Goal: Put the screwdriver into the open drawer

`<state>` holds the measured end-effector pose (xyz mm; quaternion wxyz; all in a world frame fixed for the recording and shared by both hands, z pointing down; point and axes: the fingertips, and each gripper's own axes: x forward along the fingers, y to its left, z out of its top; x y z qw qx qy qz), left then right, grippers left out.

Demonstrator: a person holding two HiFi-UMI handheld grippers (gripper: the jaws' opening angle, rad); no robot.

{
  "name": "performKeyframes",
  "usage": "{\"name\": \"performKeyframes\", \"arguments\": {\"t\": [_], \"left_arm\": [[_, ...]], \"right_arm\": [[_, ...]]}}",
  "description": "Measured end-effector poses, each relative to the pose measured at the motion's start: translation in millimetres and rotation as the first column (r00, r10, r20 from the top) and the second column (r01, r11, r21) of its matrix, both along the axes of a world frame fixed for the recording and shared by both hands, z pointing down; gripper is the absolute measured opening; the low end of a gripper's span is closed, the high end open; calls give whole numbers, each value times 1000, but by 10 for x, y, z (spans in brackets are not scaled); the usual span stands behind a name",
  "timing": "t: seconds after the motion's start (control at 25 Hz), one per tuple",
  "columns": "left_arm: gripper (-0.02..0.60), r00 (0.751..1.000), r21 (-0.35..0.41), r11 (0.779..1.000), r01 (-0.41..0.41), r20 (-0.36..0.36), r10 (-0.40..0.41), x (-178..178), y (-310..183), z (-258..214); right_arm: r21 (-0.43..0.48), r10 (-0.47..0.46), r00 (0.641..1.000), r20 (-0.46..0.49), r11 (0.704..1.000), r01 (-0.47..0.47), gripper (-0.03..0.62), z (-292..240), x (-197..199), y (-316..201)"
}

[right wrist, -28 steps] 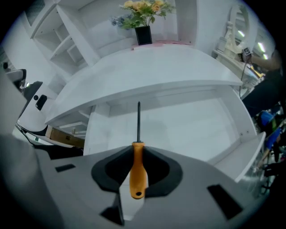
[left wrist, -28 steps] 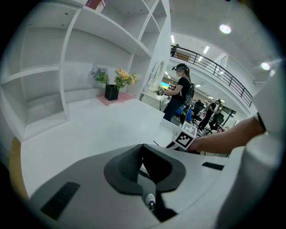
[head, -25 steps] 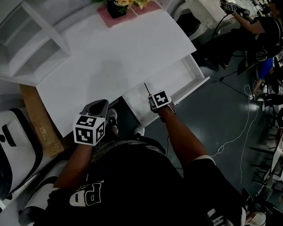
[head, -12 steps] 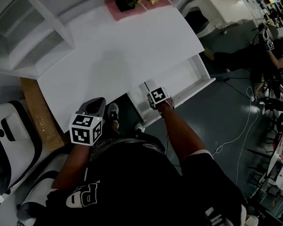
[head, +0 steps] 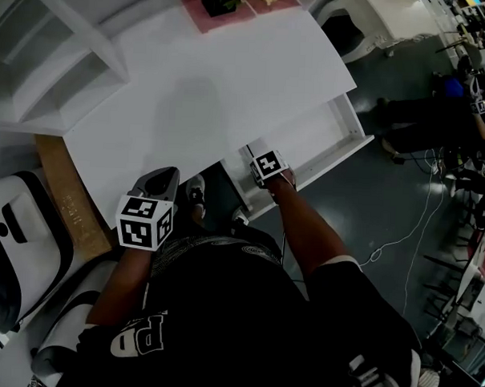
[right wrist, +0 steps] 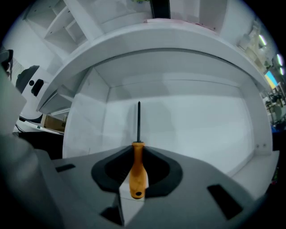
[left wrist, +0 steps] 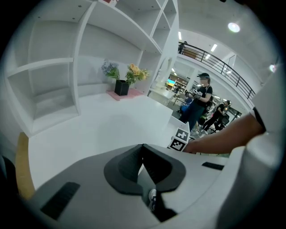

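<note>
Left gripper, jaws pressed together on nothing, hangs off the white desk edge, at 8 o'clock from the right gripper; the latter, clamped on the orange-handled screwdriver with its shaft toward 12 o'clock, sits lower inside the open drawer than 1 second ago; flowers stand beyond.

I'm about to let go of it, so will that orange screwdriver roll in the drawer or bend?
The screwdriver may roll: its handle looks rounded, the drawer floor smooth. Its thin dark shaft looks rigid, so bending seems unlikely.
</note>
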<state>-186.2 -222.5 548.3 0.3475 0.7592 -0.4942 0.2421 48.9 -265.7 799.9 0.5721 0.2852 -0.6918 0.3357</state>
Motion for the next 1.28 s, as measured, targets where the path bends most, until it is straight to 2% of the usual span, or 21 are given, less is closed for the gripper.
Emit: {"name": "performKeyframes", "arguments": {"t": [0.32,0.68,1.0,1.28], "left_arm": [[11,1000,-12,1000,-12,-1,12,55,-75,37],[11,1000,-20,1000,-8,1,8,85,-131,75],[11,1000,-13,1000,-11,5,11,166,-135,47],[11,1000,-2,1000,-9,6,9,246,-118,-15]], "right_arm": [[13,-21,999,27,1000,20,78,156,-48,-39],[-22,-23,999,27,999,24,81,227,-23,-19],[-37,-39,999,18,999,39,86,123,-1,-32],[-40,-59,998,17,997,59,118,81,37,-15]]}}
